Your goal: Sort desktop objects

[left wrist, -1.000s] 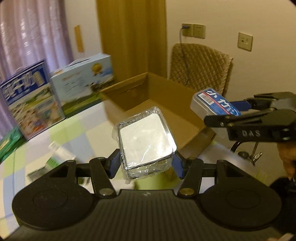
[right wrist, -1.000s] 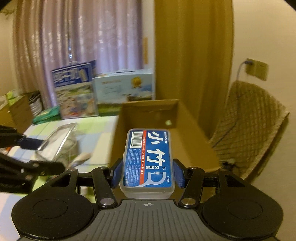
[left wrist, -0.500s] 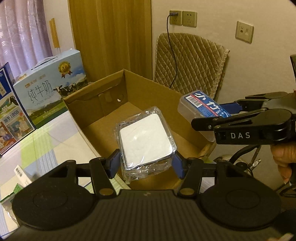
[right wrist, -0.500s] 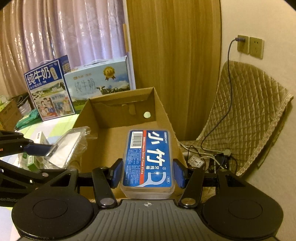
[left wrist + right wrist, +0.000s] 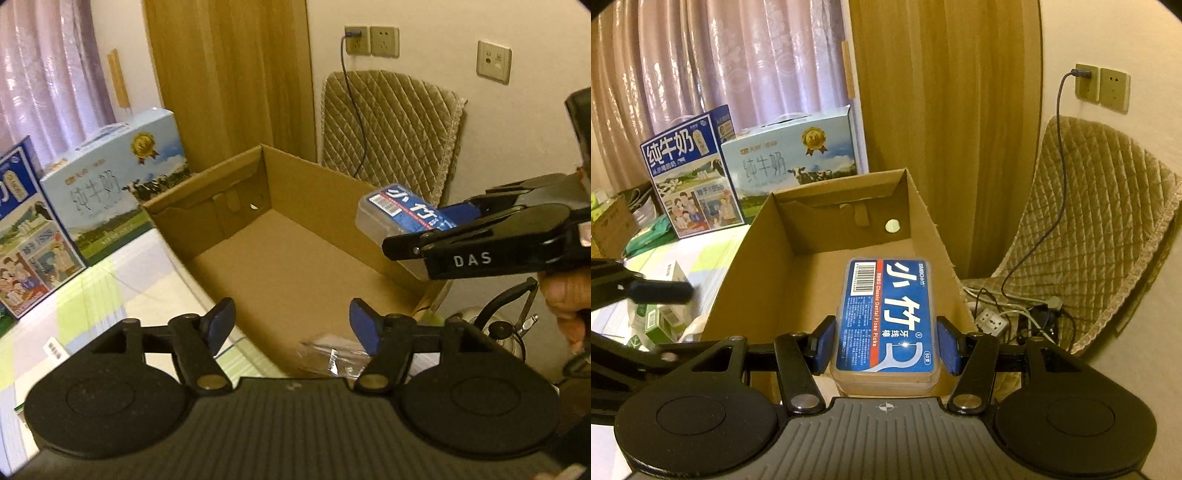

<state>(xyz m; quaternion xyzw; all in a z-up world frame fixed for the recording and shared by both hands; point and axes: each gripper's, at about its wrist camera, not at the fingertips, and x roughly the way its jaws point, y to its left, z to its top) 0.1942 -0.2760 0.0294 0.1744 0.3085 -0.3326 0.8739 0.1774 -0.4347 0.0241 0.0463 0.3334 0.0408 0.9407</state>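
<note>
Left gripper (image 5: 291, 325) hangs spread wide with nothing between its pads above the cardboard box (image 5: 314, 192) — a plastic-wrapped packet (image 5: 332, 354) lies at its near end — while the right gripper (image 5: 886, 341) clamps the blue floss-pick case (image 5: 888, 317) over it.

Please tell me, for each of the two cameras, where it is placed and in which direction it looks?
Left wrist: on the left gripper, open, facing the cardboard box; the right gripper and a hand show.
Right wrist: on the right gripper, facing along the floss pick box into the cardboard box; a left gripper finger shows.
Shared: cardboard box, milk cartons, quilted chair.
</note>
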